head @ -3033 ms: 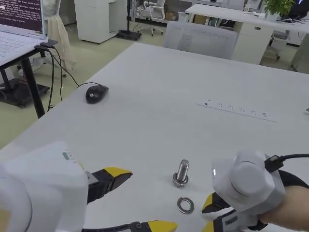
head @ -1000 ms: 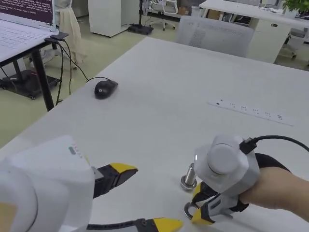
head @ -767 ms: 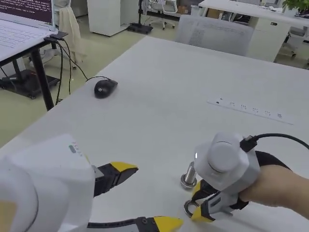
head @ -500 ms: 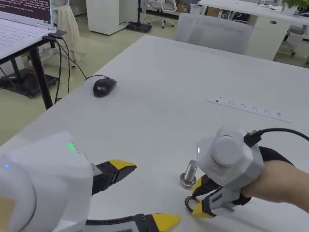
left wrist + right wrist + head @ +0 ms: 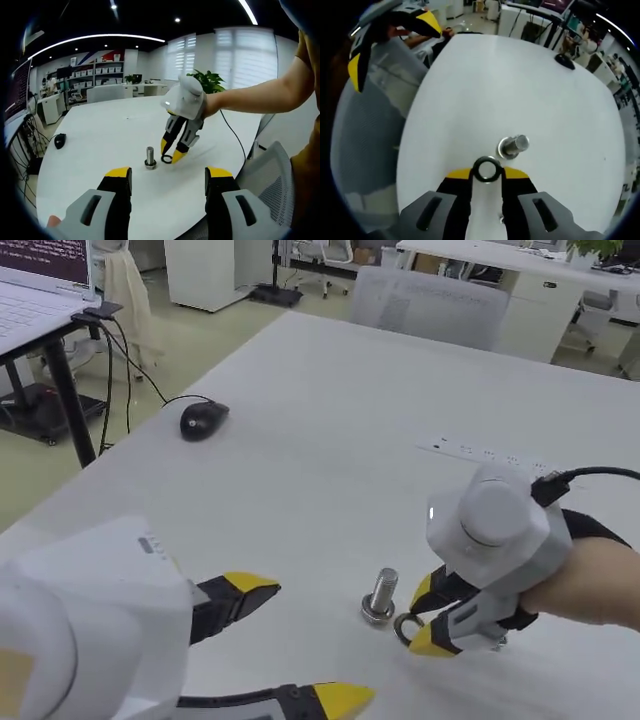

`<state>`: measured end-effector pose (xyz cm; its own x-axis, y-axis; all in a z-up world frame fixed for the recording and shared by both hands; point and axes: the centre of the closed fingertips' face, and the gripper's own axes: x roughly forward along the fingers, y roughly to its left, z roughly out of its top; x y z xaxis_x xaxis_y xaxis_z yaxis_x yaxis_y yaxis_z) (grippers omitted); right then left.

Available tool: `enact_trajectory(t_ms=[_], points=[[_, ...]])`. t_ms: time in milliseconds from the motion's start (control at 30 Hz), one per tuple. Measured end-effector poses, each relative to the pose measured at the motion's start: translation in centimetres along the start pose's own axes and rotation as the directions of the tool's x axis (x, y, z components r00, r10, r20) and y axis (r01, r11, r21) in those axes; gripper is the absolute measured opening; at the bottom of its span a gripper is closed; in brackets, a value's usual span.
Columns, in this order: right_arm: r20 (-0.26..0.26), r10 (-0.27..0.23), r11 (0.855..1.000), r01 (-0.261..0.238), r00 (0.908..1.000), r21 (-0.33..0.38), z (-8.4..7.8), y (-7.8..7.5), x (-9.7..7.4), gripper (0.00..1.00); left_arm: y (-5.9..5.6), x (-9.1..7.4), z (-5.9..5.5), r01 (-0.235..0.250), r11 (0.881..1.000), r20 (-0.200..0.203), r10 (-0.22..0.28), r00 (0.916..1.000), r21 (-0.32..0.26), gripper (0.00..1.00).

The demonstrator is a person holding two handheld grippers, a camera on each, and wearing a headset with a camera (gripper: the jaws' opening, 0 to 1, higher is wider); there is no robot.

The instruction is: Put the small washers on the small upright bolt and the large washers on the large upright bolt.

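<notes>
Pinching washer point(image 5: 486, 160), right gripper point(image 5: 486, 175) beside bolt point(image 5: 512, 145)

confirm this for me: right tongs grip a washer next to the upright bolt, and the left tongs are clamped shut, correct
Not quite. The left tongs are open, with a wide gap between the jaws and nothing in it, as the left gripper view shows. The rest holds: the right tongs grip a washer next to the upright bolt.
</notes>
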<state>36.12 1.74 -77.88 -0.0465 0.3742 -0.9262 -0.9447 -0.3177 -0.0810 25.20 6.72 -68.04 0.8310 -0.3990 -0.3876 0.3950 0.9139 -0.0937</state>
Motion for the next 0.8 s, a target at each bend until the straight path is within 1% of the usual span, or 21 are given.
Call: enact_trajectory(t_ms=[67,100,233,400,467,667,800], points=[[0.007,-0.007,1.000,0.007,0.9999,0.008,0.2,-0.4,-0.5,0.22,0.0,0.0,0.0,0.000,1.000,-0.002,0.000,1.0000,0.002,0.58],[0.010,-0.020,1.000,0.020,0.9997,0.006,0.3,-0.8,-0.9,0.22,0.1,0.0,0.0,0.000,1.000,-0.003,0.000,1.0000,0.003,0.58],[0.017,-0.045,0.999,0.045,0.9988,-0.003,1.0,-1.7,-2.0,0.22,0.1,0.0,0.0,0.000,1.000,-0.002,0.000,1.0000,0.001,0.58],[0.033,-0.062,0.998,0.063,0.9975,-0.017,2.0,-2.5,-2.8,0.22,0.1,0.0,0.0,0.003,1.000,0.001,-0.003,1.0000,0.000,0.58],[0.037,-0.070,0.997,0.071,0.9969,-0.028,2.5,-2.7,-2.9,0.22,0.0,0.0,-0.1,0.004,1.000,-0.001,-0.004,1.0000,-0.003,0.58],[0.042,-0.067,0.996,0.069,0.9969,-0.051,3.8,-3.1,-2.7,0.22,0.2,0.1,-0.1,0.002,1.000,0.000,-0.002,1.0000,-0.007,0.58],[0.040,-0.057,0.996,0.059,0.9976,-0.062,4.1,-3.1,-2.3,0.22,0.4,0.0,-0.1,-0.004,1.000,0.001,0.004,1.0000,-0.010,0.58]])
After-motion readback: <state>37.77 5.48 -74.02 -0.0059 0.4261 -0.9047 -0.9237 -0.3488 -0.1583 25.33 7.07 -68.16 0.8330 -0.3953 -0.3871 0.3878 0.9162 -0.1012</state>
